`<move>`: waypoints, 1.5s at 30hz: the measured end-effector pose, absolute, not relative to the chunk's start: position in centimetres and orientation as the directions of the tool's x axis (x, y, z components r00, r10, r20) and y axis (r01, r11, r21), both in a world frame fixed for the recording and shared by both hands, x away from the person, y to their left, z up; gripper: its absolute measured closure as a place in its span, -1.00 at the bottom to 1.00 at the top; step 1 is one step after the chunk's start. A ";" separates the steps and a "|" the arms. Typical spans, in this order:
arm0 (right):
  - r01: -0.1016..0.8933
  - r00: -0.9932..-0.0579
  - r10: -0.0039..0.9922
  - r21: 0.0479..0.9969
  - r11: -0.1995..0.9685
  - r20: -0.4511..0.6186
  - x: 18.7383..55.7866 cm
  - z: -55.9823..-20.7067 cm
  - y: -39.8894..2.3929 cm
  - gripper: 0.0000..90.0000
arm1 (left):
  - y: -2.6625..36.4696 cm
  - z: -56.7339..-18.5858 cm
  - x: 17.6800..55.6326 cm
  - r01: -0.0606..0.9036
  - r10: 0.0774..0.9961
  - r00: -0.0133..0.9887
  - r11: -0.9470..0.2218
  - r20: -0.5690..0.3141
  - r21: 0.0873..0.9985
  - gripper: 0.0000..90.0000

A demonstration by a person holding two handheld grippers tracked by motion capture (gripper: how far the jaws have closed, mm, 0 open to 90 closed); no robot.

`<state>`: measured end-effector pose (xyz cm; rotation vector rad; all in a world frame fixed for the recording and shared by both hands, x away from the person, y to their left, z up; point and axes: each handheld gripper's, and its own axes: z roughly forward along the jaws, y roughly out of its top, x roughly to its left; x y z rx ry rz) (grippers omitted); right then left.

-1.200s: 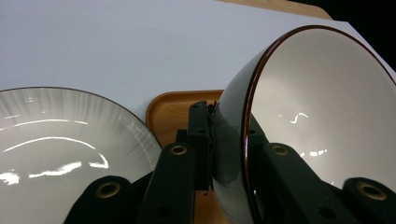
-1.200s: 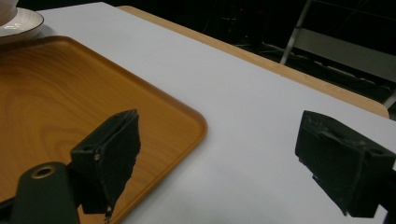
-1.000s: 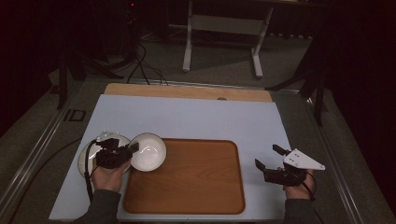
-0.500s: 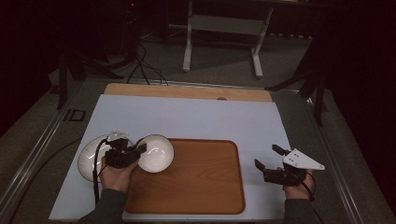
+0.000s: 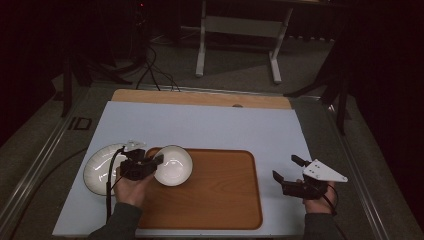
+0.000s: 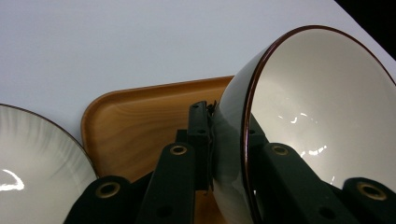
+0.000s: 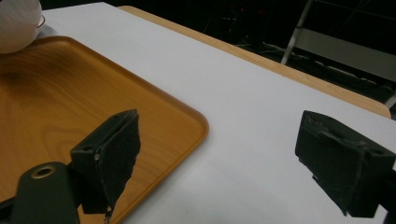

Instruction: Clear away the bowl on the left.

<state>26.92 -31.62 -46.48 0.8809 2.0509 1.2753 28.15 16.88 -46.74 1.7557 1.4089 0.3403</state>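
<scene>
Bowl [image 5: 173, 164] over the tray's [image 5: 220, 200] left edge, pinched at its rim by your left gripper [image 5: 150, 164], plate [image 5: 102, 167] beside, your right gripper [image 5: 286, 169] wide apart, holding nothing.

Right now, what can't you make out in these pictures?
- High view: whether the bowl touches the tray or hangs above it; the left claw covers its near rim.
- Left gripper view: the plate is cut off by the left and bottom edges.
- Right gripper view: the bowl is cut off by the top corner.
</scene>
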 end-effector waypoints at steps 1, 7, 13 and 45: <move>0.234 -0.625 0.771 0.914 0.331 -0.119 26.9 -46.5 -31.6 -0.69 | 16.8 -46.8 28.2 0.674 0.901 0.334 -0.022 -0.278 0.738 0.82; 0.234 -0.626 0.771 0.915 0.330 -0.118 26.9 -46.5 -31.6 -0.69 | 16.2 -46.9 28.1 0.676 0.897 0.343 -0.029 -0.280 0.736 0.82; 0.232 -0.627 0.770 0.915 0.329 -0.117 26.9 -46.5 -31.6 -0.69 | 15.6 -47.1 28.2 0.681 0.893 0.354 -0.043 -0.277 0.731 0.82; 0.228 -0.630 0.768 0.918 0.325 -0.115 26.9 -46.4 -31.7 -0.69 | 13.1 -48.2 28.1 0.703 0.869 0.404 -0.095 -0.285 0.704 0.82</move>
